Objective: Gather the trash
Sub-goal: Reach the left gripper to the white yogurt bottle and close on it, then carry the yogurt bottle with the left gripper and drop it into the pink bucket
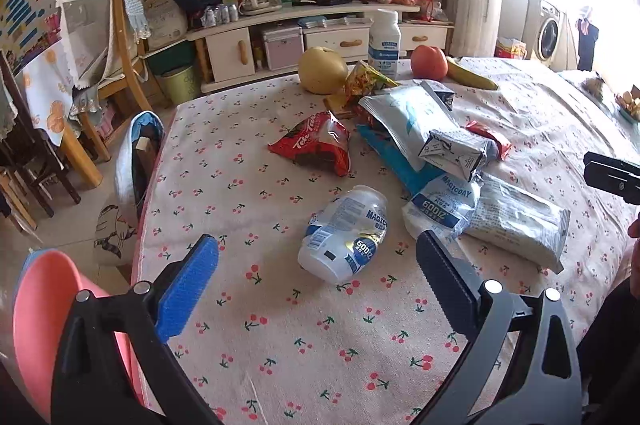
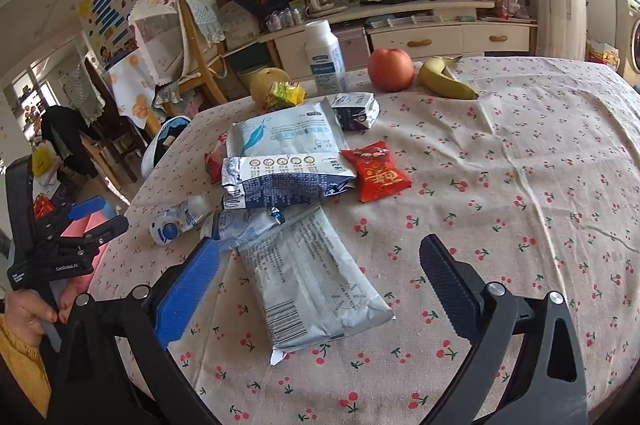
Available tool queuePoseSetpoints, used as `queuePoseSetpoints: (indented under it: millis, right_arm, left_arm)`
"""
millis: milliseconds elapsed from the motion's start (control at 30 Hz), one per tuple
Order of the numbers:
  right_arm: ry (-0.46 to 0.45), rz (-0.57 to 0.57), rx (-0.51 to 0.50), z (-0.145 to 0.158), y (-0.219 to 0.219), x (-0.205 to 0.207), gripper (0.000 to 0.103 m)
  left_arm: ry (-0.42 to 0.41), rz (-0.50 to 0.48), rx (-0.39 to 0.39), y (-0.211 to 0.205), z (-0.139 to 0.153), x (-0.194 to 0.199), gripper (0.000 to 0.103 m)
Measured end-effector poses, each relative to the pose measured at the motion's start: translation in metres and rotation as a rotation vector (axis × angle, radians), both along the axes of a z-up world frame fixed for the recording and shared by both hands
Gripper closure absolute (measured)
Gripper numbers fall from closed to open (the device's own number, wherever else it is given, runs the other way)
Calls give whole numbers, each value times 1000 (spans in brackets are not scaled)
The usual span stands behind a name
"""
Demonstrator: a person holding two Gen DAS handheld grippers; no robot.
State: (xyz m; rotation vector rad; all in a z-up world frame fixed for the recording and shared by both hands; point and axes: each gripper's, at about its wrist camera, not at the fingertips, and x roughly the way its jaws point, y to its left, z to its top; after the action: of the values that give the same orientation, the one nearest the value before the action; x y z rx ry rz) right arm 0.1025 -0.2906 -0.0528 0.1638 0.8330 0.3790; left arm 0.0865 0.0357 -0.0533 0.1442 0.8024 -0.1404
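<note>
The left claw (image 1: 316,265) hung released over the worktop (image 1: 280,345), which was covered in a cherry-print cloth, with its blue pad and black pad spread wide and nothing between them. Just ahead of it, lying on its side in the gap between the fingers, was a crushed white plastic bottle (image 1: 346,235). Beyond that bottle and slightly toward the blue pad lay a red snack wrapper (image 1: 316,145). Ahead of the black pad sat a heap of trash: a crumpled white-and-blue bag (image 1: 440,209), a long pale packet (image 1: 520,225) beside it, and a white pouch (image 1: 404,121) further out.

The right claw (image 2: 320,277) was also released, empty, held above the same cloth. The long pale packet (image 2: 312,285) lay flat right between its fingers, one end near the blue pad. Past it lay a creased blue-and-white bag (image 2: 280,181), the white pouch (image 2: 288,133) behind that, and a small red packet (image 2: 376,171) just beside the bag, toward the black pad's side.

Far ahead of both claws, at the back edge of the cloth, stood an upright white bottle (image 2: 324,59), with a yellow pear (image 2: 268,81), a red apple (image 2: 390,69) and a banana (image 2: 446,81) near it. Out past the right claw's blue pad, the left claw (image 2: 100,217) was seen held in a hand (image 2: 28,309).
</note>
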Motion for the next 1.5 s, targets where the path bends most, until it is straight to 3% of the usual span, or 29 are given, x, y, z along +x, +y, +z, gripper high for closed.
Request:
queuePoseSetpoints:
  millis: [100,267,467,600,833,1000,1100,1267,1500]
  right_arm:
    - [30,55,-13,-9,10,8,6]
    - [50,126,-70,-19,24,16,6]
    - [108,164,-105,-36,35,30,7]
    - [141,203,-129,-45,45,33,7]
    - [150,188,-299,-61,59,36,7]
    - [153,209,-318,-67,63,36,7]
    - [153,219,-358,-69,67,33,14]
    - [152,222,-350,-67,66,29,22]
    - [153,214,-331,-64,69,15,29]
  left_arm:
    - [22,-62,51,-8,-11,11,4]
    - [73,-95,60,-8,-27,26,4]
    - [124,-44,23,0,-38,43,23]
    - [157,-33,-27,4,-43,48,23]
    - [181,-57,-19,-8,-50,48,23]
    - [186,-51,-10,-12,-54,47,23]
    - [190,-31,-34,-8,-53,47,38]
    - [196,22,-75,3,-52,47,54]
    - [191,51,-139,11,-49,42,56]
